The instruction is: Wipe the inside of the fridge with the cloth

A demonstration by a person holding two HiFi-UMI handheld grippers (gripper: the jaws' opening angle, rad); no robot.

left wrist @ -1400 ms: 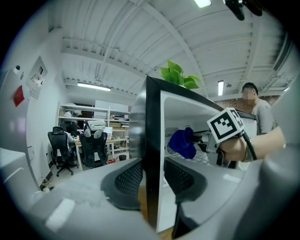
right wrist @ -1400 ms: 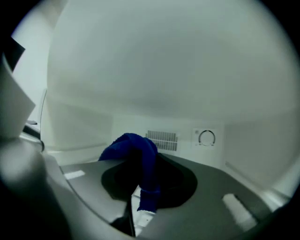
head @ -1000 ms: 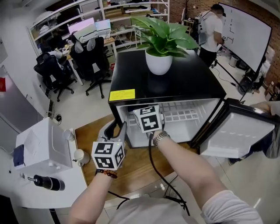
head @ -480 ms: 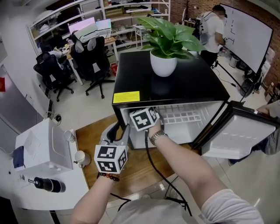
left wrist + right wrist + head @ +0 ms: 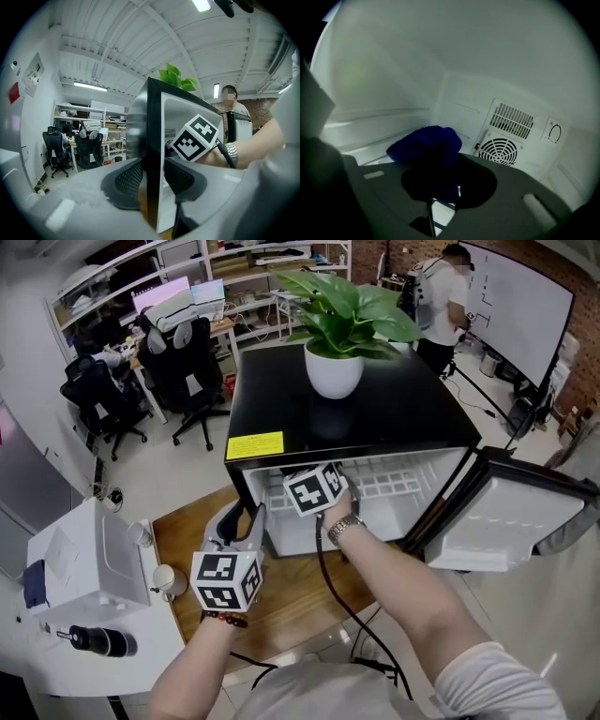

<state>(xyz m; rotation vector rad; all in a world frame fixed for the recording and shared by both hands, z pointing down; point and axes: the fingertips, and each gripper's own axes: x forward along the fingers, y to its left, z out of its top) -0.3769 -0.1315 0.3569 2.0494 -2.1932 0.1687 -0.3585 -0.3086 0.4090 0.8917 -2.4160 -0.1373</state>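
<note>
While the right tongs [image 5: 319, 486] reach into the open black fridge [image 5: 403, 418], the head view shows the left tongs [image 5: 240, 521] at its left front edge. Left gripper view: those tongs clamp the fridge's side wall, one pad on each face. Right gripper view: the tongs pinch a bunched blue cloth [image 5: 424, 145] narrowly, inside the fridge near the back wall's round fan grille [image 5: 499, 151].

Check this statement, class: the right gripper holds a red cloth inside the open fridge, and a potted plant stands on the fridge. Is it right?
No. The cloth is blue, not red; the right gripper view shows it. The rest stands: the right gripper holds it inside the open fridge, and a potted plant stands on the fridge.
</note>
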